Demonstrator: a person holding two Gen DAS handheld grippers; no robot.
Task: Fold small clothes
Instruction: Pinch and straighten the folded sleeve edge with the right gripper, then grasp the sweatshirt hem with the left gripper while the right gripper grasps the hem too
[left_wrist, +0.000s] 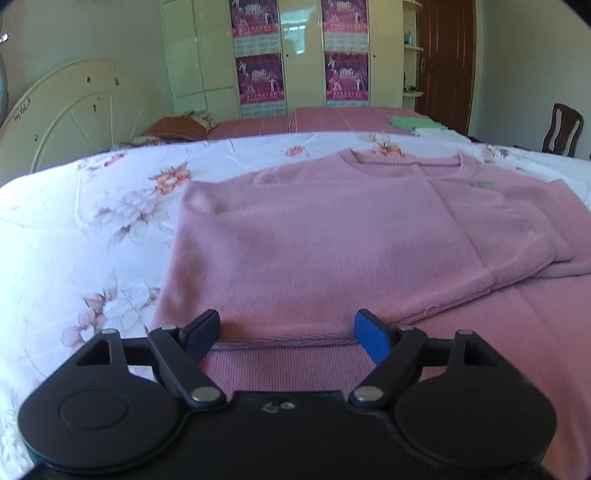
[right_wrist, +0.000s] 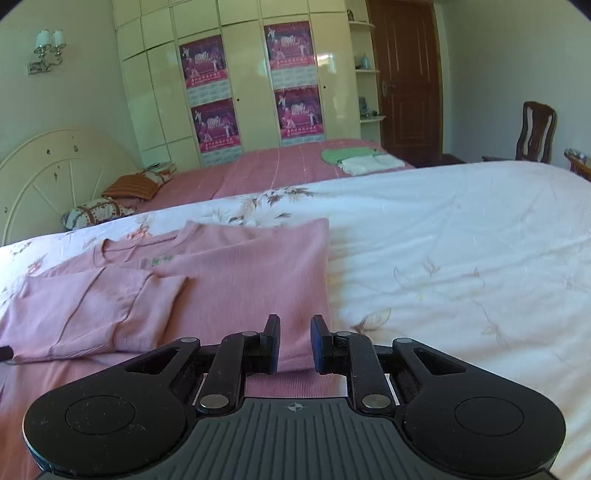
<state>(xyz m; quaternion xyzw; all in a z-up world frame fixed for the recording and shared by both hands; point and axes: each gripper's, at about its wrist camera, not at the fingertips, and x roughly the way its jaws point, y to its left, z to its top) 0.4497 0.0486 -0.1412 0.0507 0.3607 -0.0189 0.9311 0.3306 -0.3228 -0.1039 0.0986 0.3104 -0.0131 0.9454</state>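
Note:
A pink sweater (left_wrist: 332, 251) lies flat on the floral bedspread, with its sides and sleeves folded inward. My left gripper (left_wrist: 286, 330) stands open just above the bottom hem of the sweater's left fold, and nothing is between its fingers. In the right wrist view the sweater (right_wrist: 236, 280) lies left of centre. My right gripper (right_wrist: 295, 341) hovers at the lower right corner of the folded sweater with its jaws close together. Pink cloth shows in the narrow gap, and I cannot tell whether the pads press on it.
The floral bedspread (right_wrist: 443, 266) stretches bare to the right of the sweater. A second bed with a pink cover (right_wrist: 280, 166) stands behind, bearing folded green and white cloths (right_wrist: 364, 158) and pillows (right_wrist: 129, 188). There is a wooden chair (right_wrist: 535, 129) at the far right.

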